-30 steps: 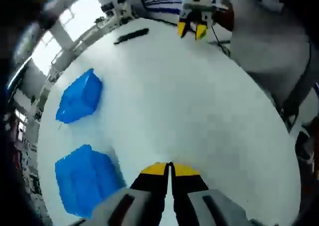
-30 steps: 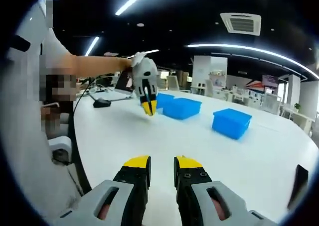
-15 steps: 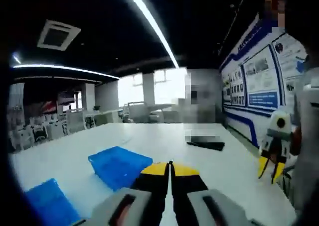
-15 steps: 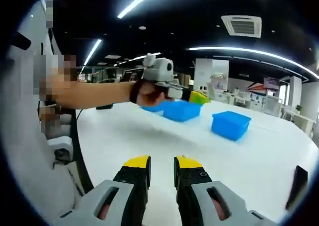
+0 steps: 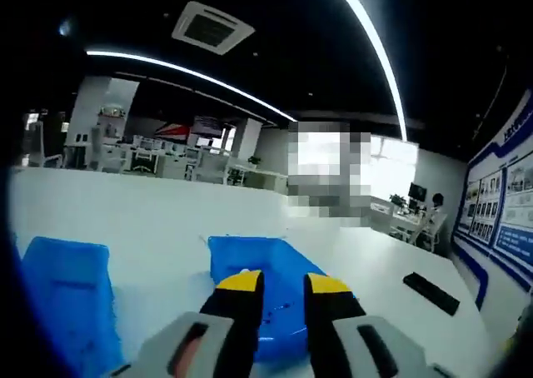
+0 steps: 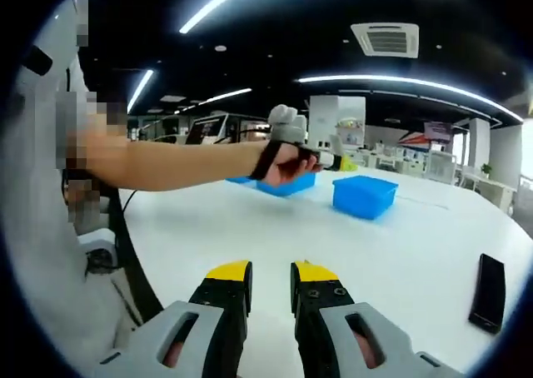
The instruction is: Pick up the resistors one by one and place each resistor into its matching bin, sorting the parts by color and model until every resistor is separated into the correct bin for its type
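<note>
- Left gripper (image 5: 277, 280), jaws apart and empty, over near blue bin (image 5: 258, 266); second bin (image 5: 67, 286) beside.
- Right gripper (image 6: 271, 271), slightly parted, well back from both.
- Resistors: too small to tell.

Bright ceiling strips — fisheye-warped edges

Dark ceiling (image 5: 275, 53), strip lights (image 5: 375, 45), white table (image 6: 400, 253).

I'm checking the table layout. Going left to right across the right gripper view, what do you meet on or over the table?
Person's forearm → left gripper in the hand → blue bin → black phone-like slab.
</note>
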